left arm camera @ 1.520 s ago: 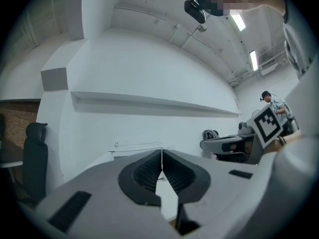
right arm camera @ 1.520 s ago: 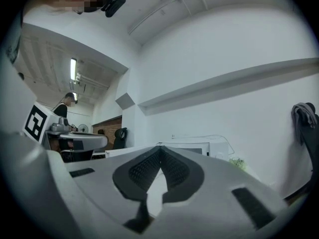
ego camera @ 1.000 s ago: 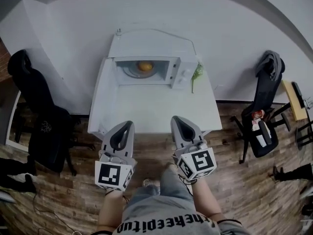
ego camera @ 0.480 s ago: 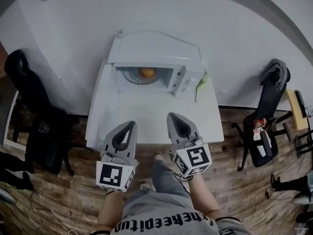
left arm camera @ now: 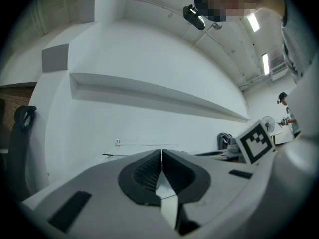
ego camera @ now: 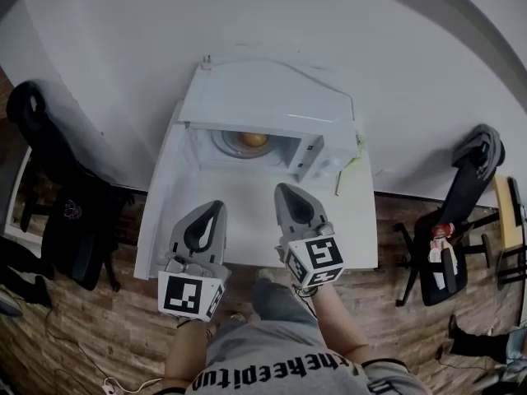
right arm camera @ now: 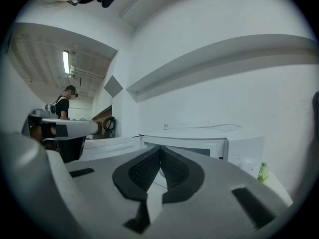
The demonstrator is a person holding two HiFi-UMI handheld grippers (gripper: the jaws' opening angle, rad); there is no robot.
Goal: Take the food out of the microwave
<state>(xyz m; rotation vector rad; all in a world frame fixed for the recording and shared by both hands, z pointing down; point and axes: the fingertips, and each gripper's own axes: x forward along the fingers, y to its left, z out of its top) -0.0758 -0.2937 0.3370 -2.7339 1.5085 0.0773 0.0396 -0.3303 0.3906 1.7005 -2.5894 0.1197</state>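
Both grippers had been brought closer to the open microwave [ego camera: 272, 105], over the white desk [ego camera: 247, 189]. The left gripper [ego camera: 216, 207] and right gripper [ego camera: 285, 190] were closed tight, nothing held. The orange food [ego camera: 254, 139] was left on the turntable [ego camera: 229, 143] inside.

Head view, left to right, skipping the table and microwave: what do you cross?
black chair on the left → left claw → right claw → black chair on the right

Bare table [ego camera: 247, 220] before the open microwave [ego camera: 263, 97], door [ego camera: 167, 175] swung out along the left side
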